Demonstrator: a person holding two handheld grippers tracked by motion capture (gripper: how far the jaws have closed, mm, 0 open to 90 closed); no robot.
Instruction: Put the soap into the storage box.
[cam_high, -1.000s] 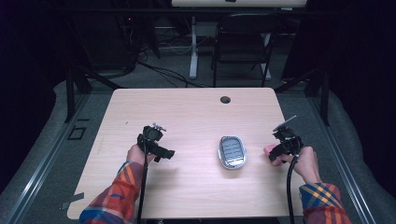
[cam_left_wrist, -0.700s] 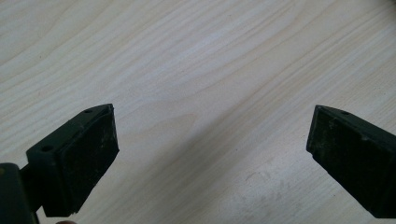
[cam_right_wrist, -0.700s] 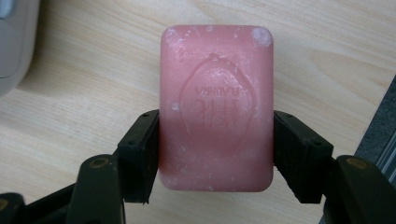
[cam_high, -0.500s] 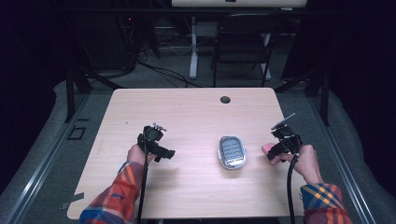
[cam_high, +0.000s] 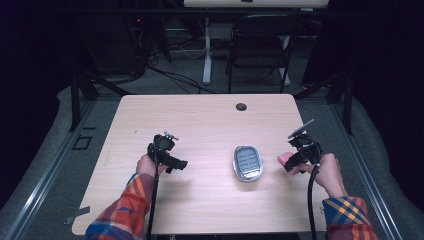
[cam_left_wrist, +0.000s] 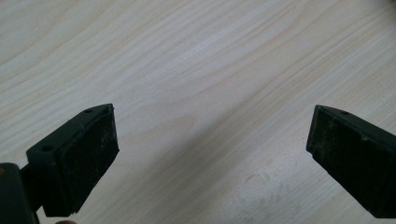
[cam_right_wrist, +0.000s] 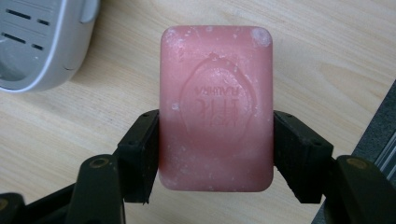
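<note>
The right gripper (cam_right_wrist: 215, 140) is clenched on a pink soap bar (cam_right_wrist: 215, 107), which sits between its jaws, lifted off the bench (cam_high: 200, 120). A grey soap dish (cam_high: 248, 163) lies just beside it, toward the left gripper (cam_left_wrist: 210, 149), whose jaws stand wide apart over bare wood.

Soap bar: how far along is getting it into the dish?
Done: the right tongs are shut on the pink soap bar, pads pressing both long sides. In hand: the bar sits at the table's right edge, beside the grey soap dish, not over it. Left: carry it across, set it in the dish, which looks empty, and release. The left tongs are open over bare wood.
</note>
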